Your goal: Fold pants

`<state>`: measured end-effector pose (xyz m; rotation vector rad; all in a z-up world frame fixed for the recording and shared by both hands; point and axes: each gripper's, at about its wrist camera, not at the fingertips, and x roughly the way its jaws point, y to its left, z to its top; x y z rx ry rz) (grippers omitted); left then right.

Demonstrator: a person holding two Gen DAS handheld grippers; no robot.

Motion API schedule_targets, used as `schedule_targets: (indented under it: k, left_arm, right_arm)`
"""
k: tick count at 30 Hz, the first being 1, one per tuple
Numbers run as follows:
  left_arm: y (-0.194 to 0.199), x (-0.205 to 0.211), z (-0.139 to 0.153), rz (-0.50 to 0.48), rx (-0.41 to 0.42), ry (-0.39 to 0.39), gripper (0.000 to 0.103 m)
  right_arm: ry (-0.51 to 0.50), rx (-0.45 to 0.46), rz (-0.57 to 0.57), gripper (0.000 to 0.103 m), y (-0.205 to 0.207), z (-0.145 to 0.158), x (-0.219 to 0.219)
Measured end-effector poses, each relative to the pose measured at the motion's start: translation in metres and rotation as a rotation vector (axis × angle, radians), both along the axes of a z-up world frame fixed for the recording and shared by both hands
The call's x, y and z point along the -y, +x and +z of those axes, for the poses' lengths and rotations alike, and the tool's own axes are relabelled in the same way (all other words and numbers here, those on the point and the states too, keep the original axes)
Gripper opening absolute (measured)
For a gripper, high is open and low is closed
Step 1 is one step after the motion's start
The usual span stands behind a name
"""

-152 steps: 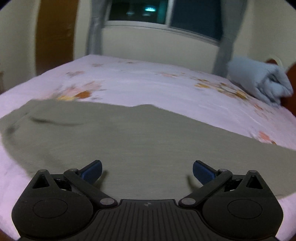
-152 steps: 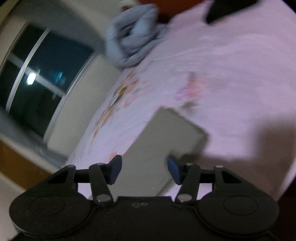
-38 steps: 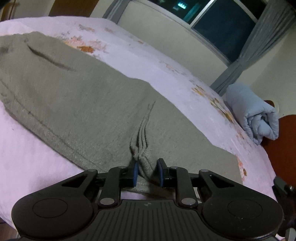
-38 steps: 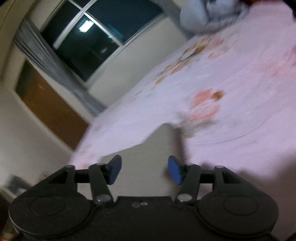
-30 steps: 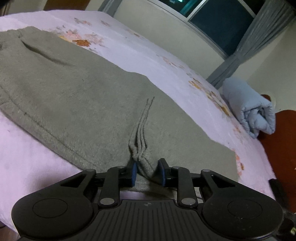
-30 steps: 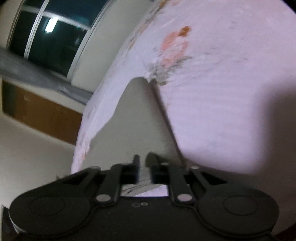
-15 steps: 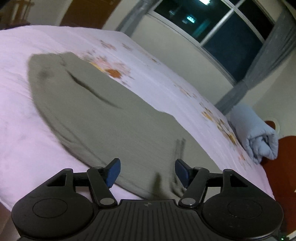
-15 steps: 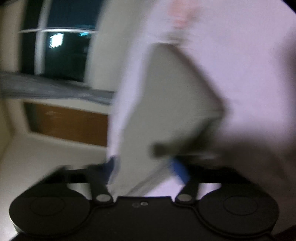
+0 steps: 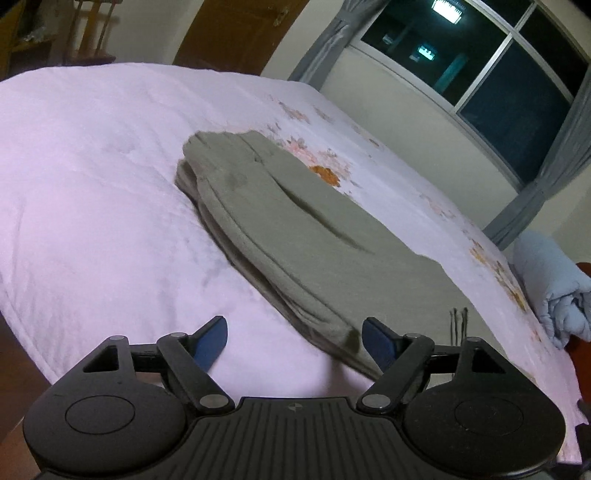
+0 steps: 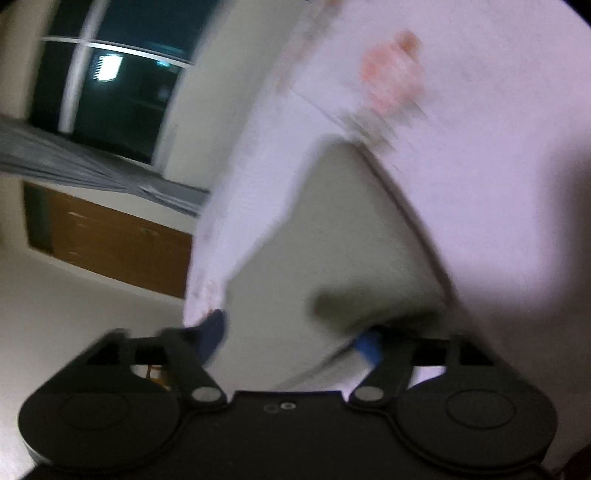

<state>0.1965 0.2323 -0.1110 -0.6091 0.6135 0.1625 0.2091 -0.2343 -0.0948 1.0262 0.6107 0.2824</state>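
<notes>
Grey-green pants (image 9: pixel 295 221) lie folded lengthwise on the pink floral bedsheet (image 9: pixel 92 166), waistband at the far left, legs running to the right. My left gripper (image 9: pixel 294 341) is open and empty, just in front of the pants' near edge. In the blurred right wrist view the leg end of the pants (image 10: pixel 332 240) lies on the sheet. My right gripper (image 10: pixel 293 338) is open, with the cloth's near edge between its blue fingertips (image 10: pixel 367 345), not clamped.
A rolled light-blue blanket (image 9: pixel 550 291) lies at the bed's right end by a brown headboard. A dark window (image 9: pixel 480 62) with grey curtains is behind the bed. A wooden door (image 9: pixel 236 33) stands at the back left. The bed edge is just below my left gripper.
Both grippers have opened and let go of the pants. My left gripper has pulled back and swung left toward the waistband. My right gripper moves fast, its view blurred.
</notes>
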Motion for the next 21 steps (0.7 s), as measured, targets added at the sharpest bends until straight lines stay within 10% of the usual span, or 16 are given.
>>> schedule_targets:
  k: [10,21]
  left_arm:
    - [0.034,-0.039,0.005,0.001,0.003,0.071,0.080]
    - [0.038,-0.056,-0.014,-0.006,0.007,0.036,0.081]
  right_arm:
    - [-0.529,0.081,-0.035,0.083,0.015,0.046,-0.059]
    - [-0.124,0.112,-0.096,0.089,-0.010,0.035,-0.017]
